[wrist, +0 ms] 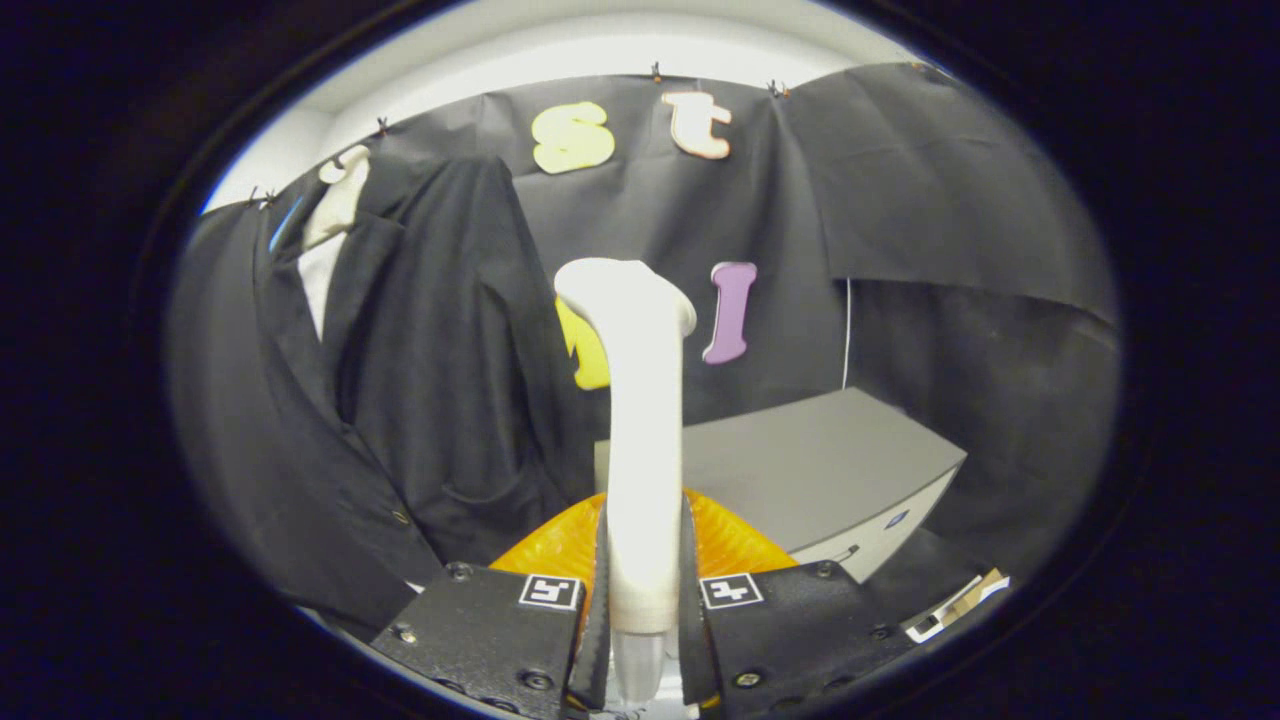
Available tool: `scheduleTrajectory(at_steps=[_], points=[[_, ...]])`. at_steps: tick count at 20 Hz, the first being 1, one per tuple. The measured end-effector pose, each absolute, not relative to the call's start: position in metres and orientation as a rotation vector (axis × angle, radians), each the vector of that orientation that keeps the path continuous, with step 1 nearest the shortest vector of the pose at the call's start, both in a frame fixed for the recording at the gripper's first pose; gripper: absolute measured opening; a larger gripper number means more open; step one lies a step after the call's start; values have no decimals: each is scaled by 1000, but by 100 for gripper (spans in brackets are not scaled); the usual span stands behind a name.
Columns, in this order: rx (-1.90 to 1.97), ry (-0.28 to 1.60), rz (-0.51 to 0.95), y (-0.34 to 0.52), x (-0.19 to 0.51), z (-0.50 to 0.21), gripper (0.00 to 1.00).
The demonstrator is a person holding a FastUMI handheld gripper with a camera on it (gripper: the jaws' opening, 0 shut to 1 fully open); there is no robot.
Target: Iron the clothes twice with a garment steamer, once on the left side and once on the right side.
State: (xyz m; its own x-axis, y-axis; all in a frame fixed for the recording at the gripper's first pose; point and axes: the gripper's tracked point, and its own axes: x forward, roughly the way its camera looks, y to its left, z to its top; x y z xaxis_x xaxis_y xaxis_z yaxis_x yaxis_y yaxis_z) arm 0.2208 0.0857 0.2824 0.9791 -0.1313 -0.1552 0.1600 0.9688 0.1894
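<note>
A white garment steamer (640, 430) stands upright between my fingers, its head pointing up and slightly left. My gripper (642, 610) is shut on the steamer's handle, both fingers pressing its sides. A dark jacket (400, 380) hangs to the left of the steamer on a pale hanger form (335, 205), over a white shirt collar. The steamer's head sits to the right of the jacket, apart from the cloth.
A grey box (820, 470) stands just beyond the fingers to the right. An orange ribbed object (735, 545) lies behind the steamer's handle, under the box's near corner. A small card-like item (960, 605) lies at the right near the fingers.
</note>
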Motion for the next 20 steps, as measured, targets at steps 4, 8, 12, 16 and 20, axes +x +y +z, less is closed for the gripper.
scheduleTrajectory(at_steps=[4, 8, 12, 16, 20], points=[[147, -56, -207, 113, 204, 338, 30], [109, -169, -190, 151, 228, 379, 30], [57, -295, -163, 185, 250, 413, 30], [21, -352, -155, 204, 266, 423, 30], [12, -335, -160, 215, 292, 409, 30]])
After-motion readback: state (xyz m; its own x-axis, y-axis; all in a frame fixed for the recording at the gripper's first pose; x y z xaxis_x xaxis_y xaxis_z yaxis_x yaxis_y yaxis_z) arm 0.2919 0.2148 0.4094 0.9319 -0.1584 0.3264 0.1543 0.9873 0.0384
